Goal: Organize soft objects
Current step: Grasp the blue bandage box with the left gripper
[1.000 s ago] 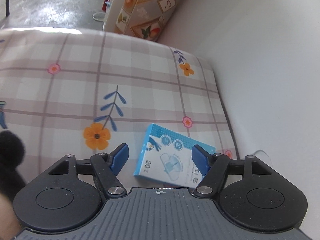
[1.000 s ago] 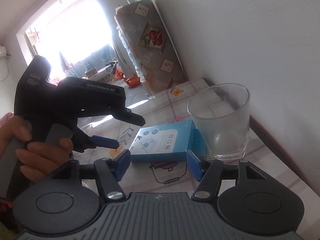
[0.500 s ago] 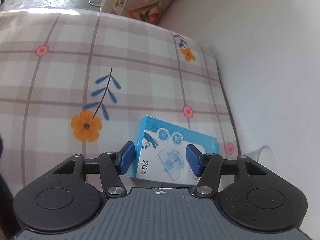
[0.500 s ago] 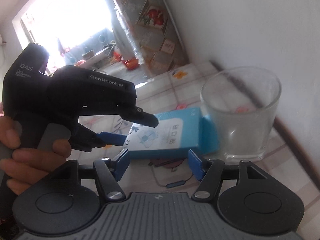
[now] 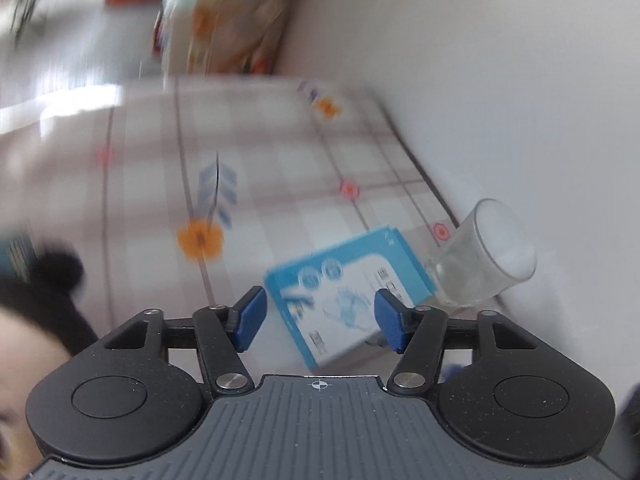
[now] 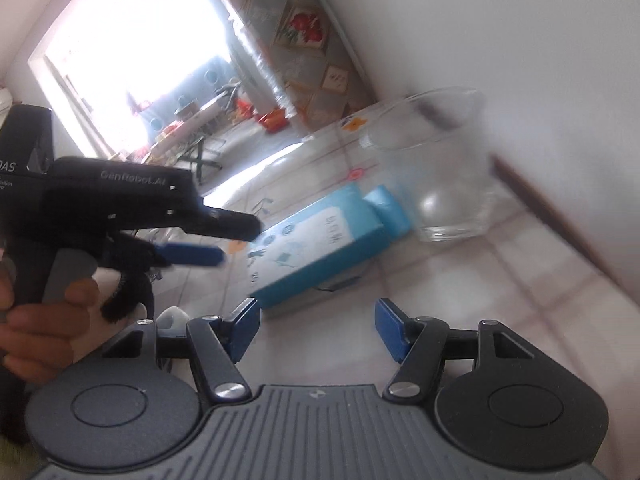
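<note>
A light blue box of plasters (image 5: 348, 280) (image 6: 312, 248) lies flat and askew on the flowered check tablecloth (image 5: 280, 168), its far end against a clear glass (image 5: 480, 256) (image 6: 436, 184). My left gripper (image 5: 320, 318) hovers just short of the box with its jaws opening, and the pads do not touch it. From the right wrist the left gripper (image 6: 236, 240) shows to the box's left, apart from it. My right gripper (image 6: 317, 328) stands open in front of the box with nothing between its pads. A black fluffy thing (image 5: 44, 280) (image 6: 128, 296) lies at the left.
A white wall (image 5: 500, 100) runs along the table's right edge, close behind the glass. A cabinet under patterned cloth (image 6: 304, 40) stands past the table's far end. A person's hand (image 6: 40, 328) holds the left gripper's handle. Both views are motion-blurred.
The left jaws had narrowed around the box and have since widened, with the gripper drawn back. The box has turned askew, its end now toward the glass. The right gripper has backed off slightly.
</note>
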A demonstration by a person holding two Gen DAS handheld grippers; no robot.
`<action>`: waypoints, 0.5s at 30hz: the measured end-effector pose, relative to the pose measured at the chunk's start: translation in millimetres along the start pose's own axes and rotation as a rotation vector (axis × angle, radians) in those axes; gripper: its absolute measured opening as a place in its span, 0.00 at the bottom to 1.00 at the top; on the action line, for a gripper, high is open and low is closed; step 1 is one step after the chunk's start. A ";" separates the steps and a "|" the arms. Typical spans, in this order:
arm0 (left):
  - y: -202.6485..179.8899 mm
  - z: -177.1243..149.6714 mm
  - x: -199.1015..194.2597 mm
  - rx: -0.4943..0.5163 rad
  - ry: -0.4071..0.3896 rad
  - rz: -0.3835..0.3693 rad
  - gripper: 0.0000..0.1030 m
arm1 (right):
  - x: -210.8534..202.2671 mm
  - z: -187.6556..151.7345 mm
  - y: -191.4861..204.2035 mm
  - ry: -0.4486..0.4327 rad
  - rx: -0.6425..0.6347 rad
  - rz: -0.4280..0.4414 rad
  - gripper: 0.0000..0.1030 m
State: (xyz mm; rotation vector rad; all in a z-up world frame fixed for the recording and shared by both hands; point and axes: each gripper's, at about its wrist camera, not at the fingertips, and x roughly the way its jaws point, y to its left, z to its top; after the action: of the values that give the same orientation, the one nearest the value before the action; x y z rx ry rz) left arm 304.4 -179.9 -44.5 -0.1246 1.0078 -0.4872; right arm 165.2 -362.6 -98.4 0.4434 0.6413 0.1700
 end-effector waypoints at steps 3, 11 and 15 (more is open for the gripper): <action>-26.0 -0.2 -0.8 0.238 -0.054 0.079 0.85 | -15.3 -2.9 -10.9 -0.035 0.023 -0.014 0.65; -56.9 -6.8 46.5 0.507 0.019 0.134 0.93 | -30.4 -2.1 -24.8 -0.078 0.060 0.012 0.66; -53.2 -9.1 57.6 0.473 0.046 0.129 0.92 | -35.5 -5.4 -29.0 -0.087 0.071 0.024 0.66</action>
State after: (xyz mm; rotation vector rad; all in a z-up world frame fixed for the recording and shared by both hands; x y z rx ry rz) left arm 304.2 -251.7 -77.3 0.3733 0.9146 -0.5991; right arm 134.4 -396.9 -96.2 0.5244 0.5580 0.1505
